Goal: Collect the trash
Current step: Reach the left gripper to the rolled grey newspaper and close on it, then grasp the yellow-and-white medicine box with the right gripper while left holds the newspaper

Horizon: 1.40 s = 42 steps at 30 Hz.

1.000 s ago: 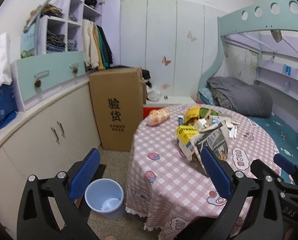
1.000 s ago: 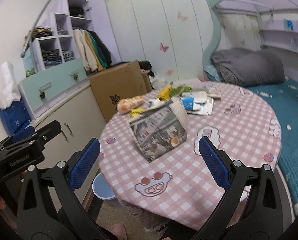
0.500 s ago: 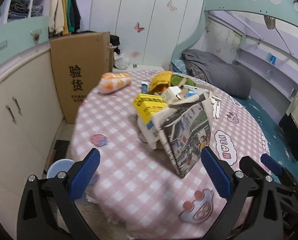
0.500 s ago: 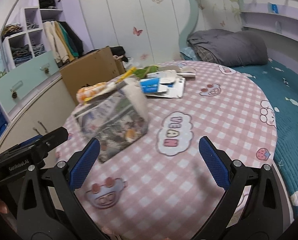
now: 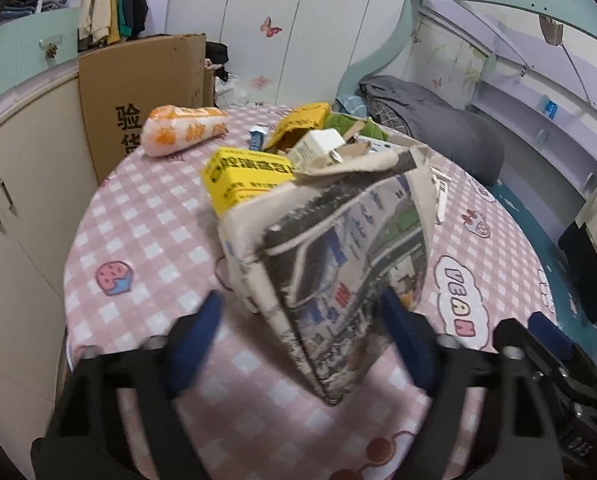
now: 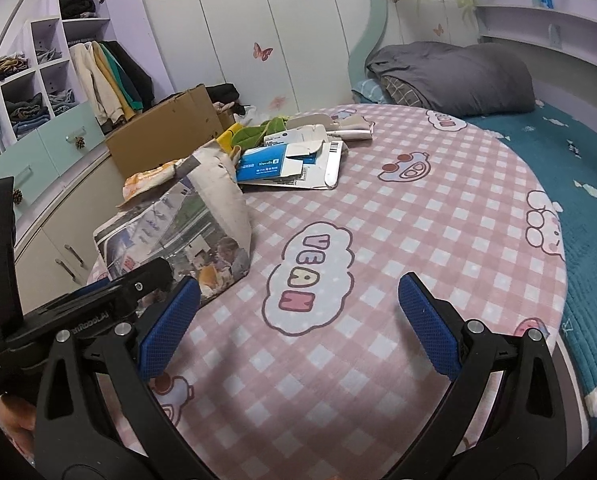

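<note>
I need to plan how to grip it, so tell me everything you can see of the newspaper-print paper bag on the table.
The newspaper-print paper bag is a folded, box-shaped bag of creased printed paper with a plain beige inner side showing at its torn, floppy top edge. It stands tilted on the pink checked tablecloth, one corner edge facing the left gripper, whose blue pads flank it and have just been closing; contact is too blurred to tell. A yellow carton leans against its far side. The right gripper is open beside it.

Left hand-held gripper (image 5: 298,336) motion-blurred, yellow box (image 5: 247,178) half hidden behind printed bag (image 5: 338,264), cardboard carton (image 5: 138,92) partly hidden.
</note>
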Motion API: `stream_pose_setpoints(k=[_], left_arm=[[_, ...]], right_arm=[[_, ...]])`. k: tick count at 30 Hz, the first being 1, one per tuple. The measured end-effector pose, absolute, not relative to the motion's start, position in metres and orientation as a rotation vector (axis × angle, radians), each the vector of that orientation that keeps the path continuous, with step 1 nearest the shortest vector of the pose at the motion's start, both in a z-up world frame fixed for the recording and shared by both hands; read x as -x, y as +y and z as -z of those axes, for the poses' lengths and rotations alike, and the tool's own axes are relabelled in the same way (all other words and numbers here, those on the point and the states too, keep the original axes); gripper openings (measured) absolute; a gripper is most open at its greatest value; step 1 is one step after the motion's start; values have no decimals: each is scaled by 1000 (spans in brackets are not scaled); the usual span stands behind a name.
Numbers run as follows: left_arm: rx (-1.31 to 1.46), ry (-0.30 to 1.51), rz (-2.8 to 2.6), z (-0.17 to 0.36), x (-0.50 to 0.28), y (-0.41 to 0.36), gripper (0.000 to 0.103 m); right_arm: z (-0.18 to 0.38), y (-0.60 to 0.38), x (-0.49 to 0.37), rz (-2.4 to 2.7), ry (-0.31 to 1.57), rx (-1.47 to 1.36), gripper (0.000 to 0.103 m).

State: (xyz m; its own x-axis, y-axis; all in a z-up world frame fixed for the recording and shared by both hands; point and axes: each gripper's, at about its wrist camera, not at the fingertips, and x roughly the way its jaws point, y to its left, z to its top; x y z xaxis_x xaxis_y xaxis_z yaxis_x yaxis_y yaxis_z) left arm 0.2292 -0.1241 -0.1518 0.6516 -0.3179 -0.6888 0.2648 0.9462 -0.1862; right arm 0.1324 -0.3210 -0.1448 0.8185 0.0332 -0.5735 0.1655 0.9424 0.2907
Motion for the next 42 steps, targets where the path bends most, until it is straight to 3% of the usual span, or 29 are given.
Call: stream_pose_setpoints(k=[3,4,8,11,18,26,34,42], left_arm=[[86,800,360,151,-228,-128,58],[88,798,375,150,-226,-130,46],[85,753,463,139,-209,-137,18],[87,697,555,124,-192,-143,5],[106,573,578,97,-165,-133,5],[208,436,375,65,-146,-64,5],[233,469,164,70,-166,-15,5],[199,468,83,77,-184,3,5]], right_arm=[[146,-324,-133,66,614,-343,97],[147,-324,-135,64,614,-345,97],[144,-325,-133,54,608,-345,97],[139,-324,-126,50,595,-352,97],[123,-320,-115,28,566,-369,97],[115,-288,-133,-73,584,-379,97],[134,-249,-179,-212,663,-484,96],[153,-240,-231,-294,680,-713,78]])
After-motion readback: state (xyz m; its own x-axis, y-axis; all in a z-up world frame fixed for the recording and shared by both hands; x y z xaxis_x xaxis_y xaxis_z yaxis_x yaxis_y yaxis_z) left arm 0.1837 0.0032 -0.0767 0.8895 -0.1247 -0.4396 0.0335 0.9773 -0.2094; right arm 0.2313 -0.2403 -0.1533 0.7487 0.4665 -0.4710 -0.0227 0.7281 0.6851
